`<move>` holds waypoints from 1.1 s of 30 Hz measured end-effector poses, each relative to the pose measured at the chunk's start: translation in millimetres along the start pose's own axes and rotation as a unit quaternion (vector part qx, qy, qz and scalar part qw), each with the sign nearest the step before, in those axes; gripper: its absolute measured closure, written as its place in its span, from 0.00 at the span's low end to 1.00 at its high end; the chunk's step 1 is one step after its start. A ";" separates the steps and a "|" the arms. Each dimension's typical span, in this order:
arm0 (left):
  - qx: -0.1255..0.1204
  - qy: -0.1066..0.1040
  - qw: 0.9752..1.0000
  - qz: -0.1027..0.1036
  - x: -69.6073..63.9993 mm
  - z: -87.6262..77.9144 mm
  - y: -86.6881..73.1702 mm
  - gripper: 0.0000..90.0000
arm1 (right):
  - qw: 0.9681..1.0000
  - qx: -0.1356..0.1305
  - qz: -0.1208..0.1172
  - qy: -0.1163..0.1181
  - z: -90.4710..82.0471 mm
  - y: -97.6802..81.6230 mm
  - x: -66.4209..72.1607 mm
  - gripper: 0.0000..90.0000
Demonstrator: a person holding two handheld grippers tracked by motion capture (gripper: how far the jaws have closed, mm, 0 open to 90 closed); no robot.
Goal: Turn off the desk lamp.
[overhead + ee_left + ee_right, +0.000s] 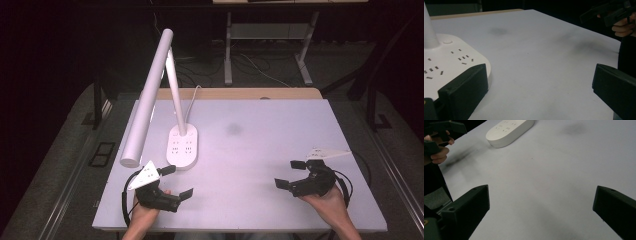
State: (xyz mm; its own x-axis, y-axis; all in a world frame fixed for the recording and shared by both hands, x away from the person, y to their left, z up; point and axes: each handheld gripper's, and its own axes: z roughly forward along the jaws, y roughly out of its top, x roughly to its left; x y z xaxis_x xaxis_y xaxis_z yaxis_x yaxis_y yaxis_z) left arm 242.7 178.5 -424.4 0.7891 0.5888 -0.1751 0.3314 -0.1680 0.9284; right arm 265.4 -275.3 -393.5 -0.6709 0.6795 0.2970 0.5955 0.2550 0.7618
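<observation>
High view: left gripper (177,181) spread wide, empty, just beside lamp base (183,146) on white table (260,145); right gripper (290,173) also gaping, well apart.

Left gripper view: base (446,62) behind one jaw.

Right gripper view: base (509,131) far off, nothing between jaws.

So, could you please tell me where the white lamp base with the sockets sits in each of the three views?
High view: the lamp base lies left of centre on the table, just ahead of the left tool.
Left gripper view: lamp base at the left edge, partly behind the near jaw.
Right gripper view: lamp base at the top, left of centre.
Shared landmark: the dark smudge on the table.
</observation>
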 end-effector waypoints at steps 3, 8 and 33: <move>0.001 0.000 1.000 -0.001 0.3 -0.2 -0.1 0.00 | 1.000 -0.004 -0.001 0.002 0.5 7.7 -0.5 0.01; 0.002 -0.001 1.000 -0.001 0.6 -0.3 -0.2 0.00 | 1.000 -0.001 -0.009 0.004 3.1 18.3 0.5 0.01; 0.002 0.003 1.000 -0.003 1.3 -0.6 -0.1 0.00 | 0.998 0.025 -0.050 0.031 34.2 85.3 11.8 0.01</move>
State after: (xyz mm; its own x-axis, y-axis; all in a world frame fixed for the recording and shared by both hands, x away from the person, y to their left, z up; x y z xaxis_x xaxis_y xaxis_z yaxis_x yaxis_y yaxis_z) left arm 243.3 179.8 -424.5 0.7846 0.5937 -0.1786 0.3375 -0.1675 0.9263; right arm 323.4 -222.0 -344.7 -0.7535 0.6048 0.2577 0.5446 0.3545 0.7601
